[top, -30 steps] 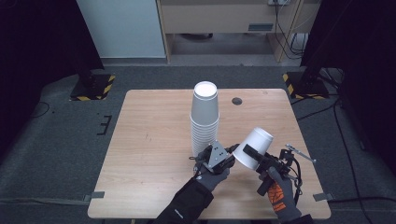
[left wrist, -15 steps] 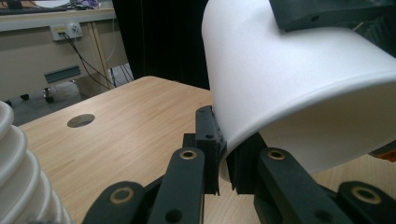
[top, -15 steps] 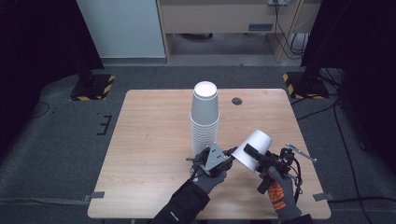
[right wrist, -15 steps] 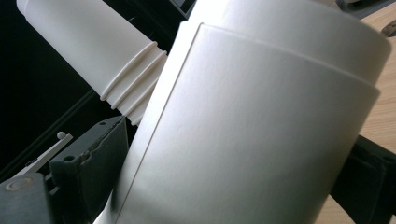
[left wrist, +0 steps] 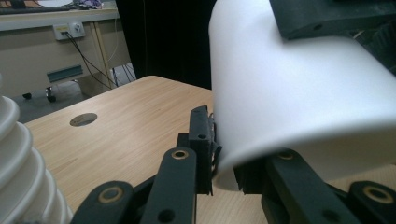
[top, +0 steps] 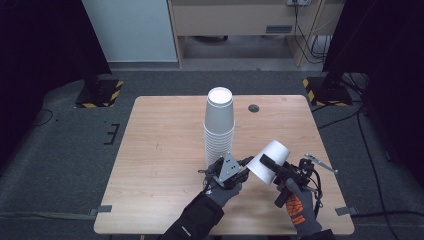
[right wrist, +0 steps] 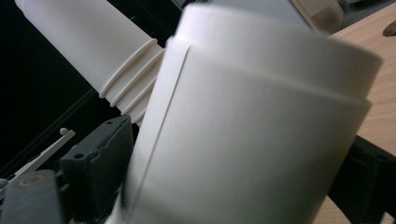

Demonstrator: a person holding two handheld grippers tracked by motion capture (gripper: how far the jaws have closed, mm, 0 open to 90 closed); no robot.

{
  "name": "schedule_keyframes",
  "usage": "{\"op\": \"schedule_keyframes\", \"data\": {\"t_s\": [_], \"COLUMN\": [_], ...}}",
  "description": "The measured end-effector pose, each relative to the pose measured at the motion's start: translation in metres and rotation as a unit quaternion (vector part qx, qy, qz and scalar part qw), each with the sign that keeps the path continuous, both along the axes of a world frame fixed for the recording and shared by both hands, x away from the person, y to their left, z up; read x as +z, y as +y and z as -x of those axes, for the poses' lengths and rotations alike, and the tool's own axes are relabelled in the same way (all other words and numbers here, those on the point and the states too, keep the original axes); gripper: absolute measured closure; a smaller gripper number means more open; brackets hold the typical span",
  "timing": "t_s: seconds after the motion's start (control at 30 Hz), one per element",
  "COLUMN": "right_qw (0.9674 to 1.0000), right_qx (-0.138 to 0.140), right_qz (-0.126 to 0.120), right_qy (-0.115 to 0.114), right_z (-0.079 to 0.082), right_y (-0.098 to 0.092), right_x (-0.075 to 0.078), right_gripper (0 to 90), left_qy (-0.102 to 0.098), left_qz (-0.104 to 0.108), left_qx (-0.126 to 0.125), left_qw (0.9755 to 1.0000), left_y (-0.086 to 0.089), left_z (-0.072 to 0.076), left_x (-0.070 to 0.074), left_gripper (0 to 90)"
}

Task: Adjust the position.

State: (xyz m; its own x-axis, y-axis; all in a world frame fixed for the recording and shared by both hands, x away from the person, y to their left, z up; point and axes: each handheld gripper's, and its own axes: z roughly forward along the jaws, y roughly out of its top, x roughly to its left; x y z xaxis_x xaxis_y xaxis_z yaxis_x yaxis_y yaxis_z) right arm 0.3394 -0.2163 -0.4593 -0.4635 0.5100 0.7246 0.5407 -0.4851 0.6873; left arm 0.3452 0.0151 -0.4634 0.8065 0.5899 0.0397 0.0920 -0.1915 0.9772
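The paper cup [top: 268, 161] hangs tilted above the table [top: 160, 150] beside the cup stack [top: 219, 125]; right gripper [top: 272, 167] clamps its wall, left gripper [top: 241, 166] pinches its rim.

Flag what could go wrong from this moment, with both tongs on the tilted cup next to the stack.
1. The right tongs grip the single paper cup across its wall while the left tongs pinch its rim; pulling unevenly could crush or tear the thin paper.
2. The tall cup stack stands just behind the left tongs, so a careless swing might topple it.
3. The cup is held tilted above the table; a loosened grip would probably drop it.
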Motion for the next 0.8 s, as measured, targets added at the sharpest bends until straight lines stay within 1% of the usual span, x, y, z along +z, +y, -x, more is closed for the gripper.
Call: {"op": "schedule_keyframes", "data": {"t_s": [0.07, 0.2, 0.27, 0.3, 0.4, 0.5, 0.67, 0.8], "right_qw": [1.0000, 1.0000, 1.0000, 1.0000, 0.9999, 0.9996, 0.9995, 0.9994], "right_qx": [-0.003, -0.003, -0.004, -0.004, -0.006, -0.009, -0.010, -0.011], "right_qz": [0.007, 0.000, 0.006, 0.005, 0.008, 0.019, 0.017, 0.022], "right_qy": [-0.001, -0.001, -0.006, -0.006, -0.011, -0.018, -0.023, -0.025], "right_z": [0.0001, -0.0002, -0.0002, 0.0000, -0.0002, -0.0003, -0.0008, -0.0009], "right_y": [0.0002, -0.0005, -0.0005, -0.0007, -0.0015, -0.0017, -0.0011, -0.0017], "right_x": [-0.0001, 0.0001, 0.0004, 0.0013, 0.0032, 0.0053, 0.0059, 0.0064], "right_gripper": [12.2, 11.8, 11.1, 10.6, 8.9, 7.4, 6.5, 5.8], "left_qy": [-0.001, -0.008, -0.008, -0.009, -0.007, -0.004, 0.001, 0.004], "left_qz": [0.001, -0.008, -0.007, -0.006, -0.005, -0.004, -0.001, -0.003], "left_qx": [0.000, -0.005, -0.007, -0.009, -0.015, -0.018, -0.019, -0.019], "left_qw": [1.0000, 0.9999, 0.9999, 0.9999, 0.9999, 0.9998, 0.9998, 0.9998], "left_y": [-0.0012, -0.0023, -0.0022, -0.0021, -0.0011, 0.0000, 0.0011, 0.0012], "left_z": [-0.0003, 0.0018, 0.0025, 0.0029, 0.0036, 0.0049, 0.0055, 0.0064], "left_x": [-0.0008, -0.0002, 0.0005, 0.0012, 0.0031, 0.0041, 0.0057, 0.0061], "left_gripper": [79.0, 82.7, 83.1, 83.2, 83.4, 83.4, 83.5, 83.6]}}
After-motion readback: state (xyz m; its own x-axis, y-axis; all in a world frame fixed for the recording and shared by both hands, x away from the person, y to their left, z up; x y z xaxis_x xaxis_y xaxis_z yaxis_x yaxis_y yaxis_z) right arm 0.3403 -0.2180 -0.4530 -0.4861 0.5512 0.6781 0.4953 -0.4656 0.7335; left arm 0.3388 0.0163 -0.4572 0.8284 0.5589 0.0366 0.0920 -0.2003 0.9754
